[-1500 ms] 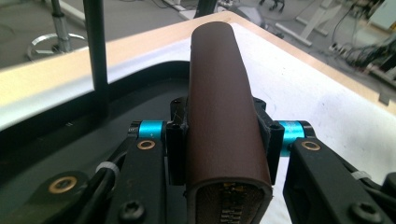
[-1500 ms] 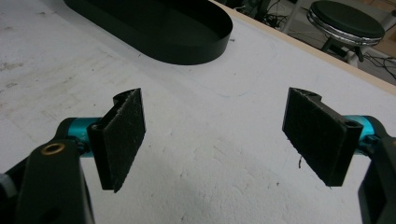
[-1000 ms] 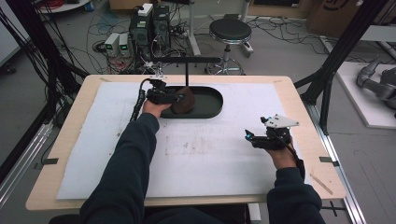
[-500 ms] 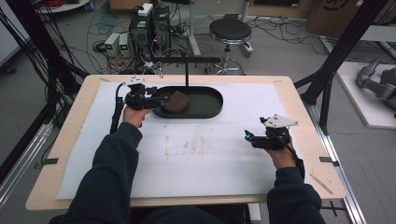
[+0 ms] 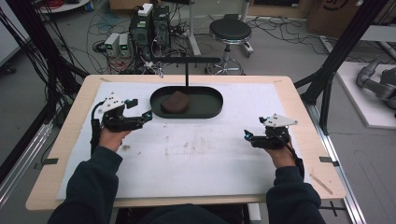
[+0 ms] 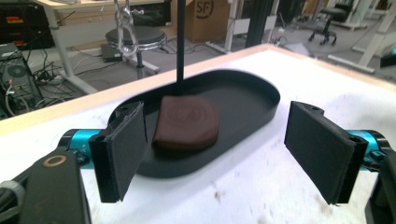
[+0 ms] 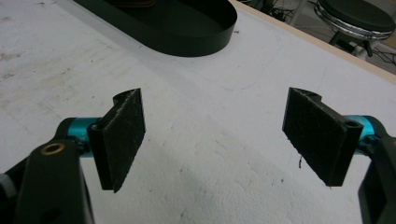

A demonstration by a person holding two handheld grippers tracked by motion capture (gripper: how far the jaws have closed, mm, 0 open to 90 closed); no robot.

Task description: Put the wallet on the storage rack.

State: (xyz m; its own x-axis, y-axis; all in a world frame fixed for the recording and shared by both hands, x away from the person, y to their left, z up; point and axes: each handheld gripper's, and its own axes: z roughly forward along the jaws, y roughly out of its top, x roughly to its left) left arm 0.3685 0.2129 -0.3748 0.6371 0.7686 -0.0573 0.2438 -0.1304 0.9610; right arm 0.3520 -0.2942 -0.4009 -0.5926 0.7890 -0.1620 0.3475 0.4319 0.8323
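Your left gripper (image 5: 140, 109) hovers just left of the black tray (image 5: 212, 105), fingers spread apart and empty. A brown pouch (image 5: 175, 101) lies inside the tray's left half. Your right gripper (image 5: 247, 135) sits well apart on the white-covered worktop (image 5: 196, 154), fingers also apart.

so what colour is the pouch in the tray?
Dark brown pouch, lying in the black tray; clearest in the left gripper view.

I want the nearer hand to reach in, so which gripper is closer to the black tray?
The left gripper, just off the black tray's left end; the right gripper sits well back.
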